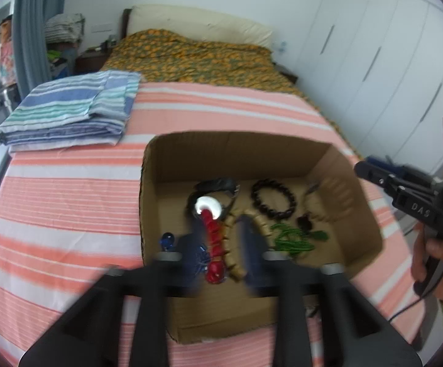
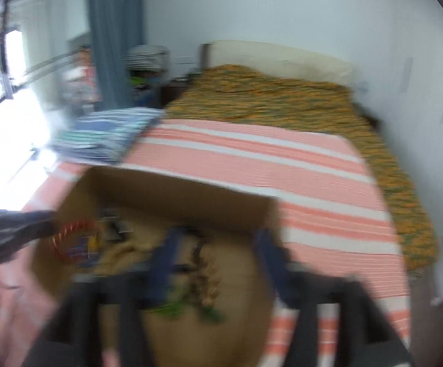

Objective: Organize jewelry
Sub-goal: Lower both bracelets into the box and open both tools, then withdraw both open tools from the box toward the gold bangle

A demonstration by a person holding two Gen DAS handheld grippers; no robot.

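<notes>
Cardboard box [image 1: 359, 214], open-topped, standing on a pink-and-white striped bedspread [image 1: 53, 198]; contents are loose jewelry lying on its floor

- Dark bead bracelet [image 1: 272, 202]: rigid round beads on what is probably elastic cord; light, rolls readily. Take across the ring at one side, pinching a bead or two
- Red beaded strand [image 1: 213, 241] with a white round piece [image 1: 208, 207] at its far end: limp, will drape and swing when lifted; grip mid-length. The white piece looks hard and possibly breakable
- Tan bead strand [image 1: 259, 223], lying just beside the red one: light, stiff beads, floppy overall
- Green cord or thin necklace [image 1: 291, 240], tangled in loops: very light, soft, likely to snag neighbours (lift slowly)

Left gripper [image 1: 218, 244]: jaws apart above the red strand, clamped on nothing. Right gripper [image 2: 218, 260]: jaws apart over the box; this view is heavily blurred, so what lies directly under it is uncertain, perhaps the tan and green pieces

Folded blue striped cloth [image 1: 68, 110] sits well apart from the box
</notes>
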